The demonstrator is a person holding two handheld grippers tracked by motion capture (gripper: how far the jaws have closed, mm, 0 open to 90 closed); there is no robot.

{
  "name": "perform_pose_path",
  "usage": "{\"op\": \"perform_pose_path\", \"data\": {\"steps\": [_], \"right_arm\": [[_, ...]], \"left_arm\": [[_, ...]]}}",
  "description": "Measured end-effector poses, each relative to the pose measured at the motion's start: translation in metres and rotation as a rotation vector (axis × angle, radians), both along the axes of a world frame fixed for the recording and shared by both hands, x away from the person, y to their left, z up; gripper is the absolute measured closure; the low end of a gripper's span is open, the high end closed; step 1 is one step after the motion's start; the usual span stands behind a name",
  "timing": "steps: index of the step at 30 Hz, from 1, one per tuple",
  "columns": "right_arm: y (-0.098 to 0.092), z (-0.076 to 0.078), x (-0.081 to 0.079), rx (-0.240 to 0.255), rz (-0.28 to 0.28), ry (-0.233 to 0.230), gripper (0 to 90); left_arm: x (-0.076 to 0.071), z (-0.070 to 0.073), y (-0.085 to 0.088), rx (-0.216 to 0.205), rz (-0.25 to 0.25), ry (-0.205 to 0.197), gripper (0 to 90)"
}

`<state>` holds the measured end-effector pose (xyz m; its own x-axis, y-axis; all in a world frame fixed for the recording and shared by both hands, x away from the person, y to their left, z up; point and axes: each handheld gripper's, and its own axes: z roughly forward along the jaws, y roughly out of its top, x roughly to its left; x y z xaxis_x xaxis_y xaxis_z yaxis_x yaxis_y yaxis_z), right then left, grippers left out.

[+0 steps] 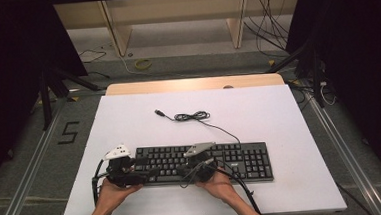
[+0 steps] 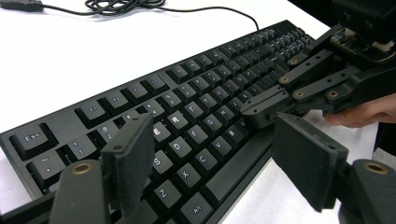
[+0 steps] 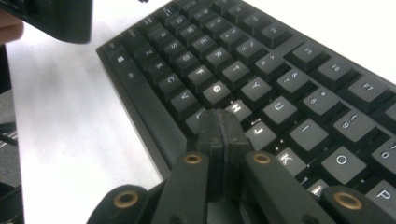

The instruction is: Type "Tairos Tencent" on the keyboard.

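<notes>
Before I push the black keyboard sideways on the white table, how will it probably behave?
The keyboard looks long, flat and rigid, so it will likely slide as one piece rather than tip. Pushed at one end, it may pivot. Its loose cable lies coiled behind and will probably drag along, floppy, without resisting much.

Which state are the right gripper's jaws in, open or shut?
Shut: the right gripper has its pads pressed together, nothing between, tips over the keyboard.

Even overhead light brightens the white table point(image 1: 279, 117); dark surroundings; key legends beyond the closed fingers point(image 3: 212, 140) glare, nearest fingers blurred.
</notes>
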<state>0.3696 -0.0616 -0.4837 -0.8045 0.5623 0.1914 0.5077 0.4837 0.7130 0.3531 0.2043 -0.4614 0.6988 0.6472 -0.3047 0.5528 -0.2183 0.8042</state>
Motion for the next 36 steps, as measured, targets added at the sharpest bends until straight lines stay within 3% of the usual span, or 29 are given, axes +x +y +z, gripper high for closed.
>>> {"op": "perform_pose_path", "data": {"steps": [11, 20, 26, 36], "right_arm": [[-0.002, 0.001, 0.000, 0.006, -0.008, 0.007, 88.9], [-0.011, 0.010, -0.001, 0.070, -0.018, -0.015, 78.7], [-0.020, 0.017, 0.000, 0.111, -0.027, -0.017, 70.1], [-0.030, 0.022, 0.000, 0.147, -0.050, -0.018, 59.0]], "left_arm": [[0.001, -0.002, 0.001, 0.001, 0.011, 0.004, 29.4], [0.002, -0.002, 0.002, 0.011, 0.016, 0.002, 30.6], [0.002, -0.002, 0.002, 0.019, 0.021, 0.006, 35.9], [0.002, -0.001, 0.000, 0.036, 0.002, 0.003, 52.3]]}}
